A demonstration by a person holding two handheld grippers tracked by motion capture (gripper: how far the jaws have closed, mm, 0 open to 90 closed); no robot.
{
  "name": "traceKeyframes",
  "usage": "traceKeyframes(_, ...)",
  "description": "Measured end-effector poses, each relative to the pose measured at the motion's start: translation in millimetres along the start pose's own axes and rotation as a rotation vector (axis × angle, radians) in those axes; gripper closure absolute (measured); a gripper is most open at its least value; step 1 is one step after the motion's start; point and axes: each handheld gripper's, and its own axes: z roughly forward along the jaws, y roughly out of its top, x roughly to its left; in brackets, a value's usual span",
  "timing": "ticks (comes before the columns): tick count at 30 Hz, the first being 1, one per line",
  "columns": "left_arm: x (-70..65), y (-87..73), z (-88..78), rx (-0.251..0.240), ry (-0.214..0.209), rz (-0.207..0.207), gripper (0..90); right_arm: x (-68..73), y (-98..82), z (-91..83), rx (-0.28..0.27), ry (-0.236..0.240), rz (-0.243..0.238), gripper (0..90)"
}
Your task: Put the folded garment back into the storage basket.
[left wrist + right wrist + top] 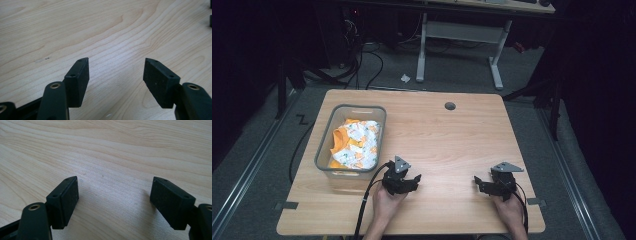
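Observation:
A clear plastic bin stands on the left part of the wooden table; inside lies a crumpled white and orange cloth. My left gripper rests low over the table just right of the bin's near corner, held by a hand. Its jaws stand apart with only bare wood between them. My right gripper sits near the table's front right, also hand-held. It is open too, and nothing but wood grain lies between its jaws.
A round cable hole is set in the table near its far edge. Beyond the table stand a white desk frame and dark floor cables. Each gripper trails a black cable toward the front edge.

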Motion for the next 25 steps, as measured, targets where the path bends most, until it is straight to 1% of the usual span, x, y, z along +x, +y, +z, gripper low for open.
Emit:
traceKeyframes(4, -0.3, -1.4, 2.8, 0.011, 0.028, 0.012, 37.6, 0.1, 0.0, 0.0, 0.000, 0.001, 0.000, 23.3)
traceKeyframes(9, -1.7, -1.7, 6.6, 0.006, 0.039, 0.010, 37.1, 0.1, 0.0, 0.0, 0.000, 0.001, 0.000, 23.3)
traceKeyframes(11, -2.8, -3.1, 8.8, 0.018, 0.057, 0.024, 36.6, 0.1, 0.0, 0.0, 0.000, 0.001, 0.001, 23.3)
traceKeyframes(13, -3.4, -5.7, 10.9, 0.024, 0.064, 0.030, 36.5, 0.1, 0.0, 0.0, 0.000, 0.001, 0.000, 23.3)
traceKeyframes(14, -4.2, -7.9, 12.4, 0.023, 0.074, 0.045, 36.2, 0.0, 0.0, 0.0, 0.000, 0.000, 0.000, 23.3)
traceKeyframes(21, -4.6, -8.1, 12.3, 0.027, 0.084, 0.037, 32.0, 0.2, -0.1, -0.1, 0.001, -0.001, 0.001, 23.3)
traceKeyframes(25, -4.9, -8.4, 12.1, 0.027, 0.085, 0.033, 31.3, 0.2, -0.1, -0.1, 0.001, 0.000, 0.001, 23.4)
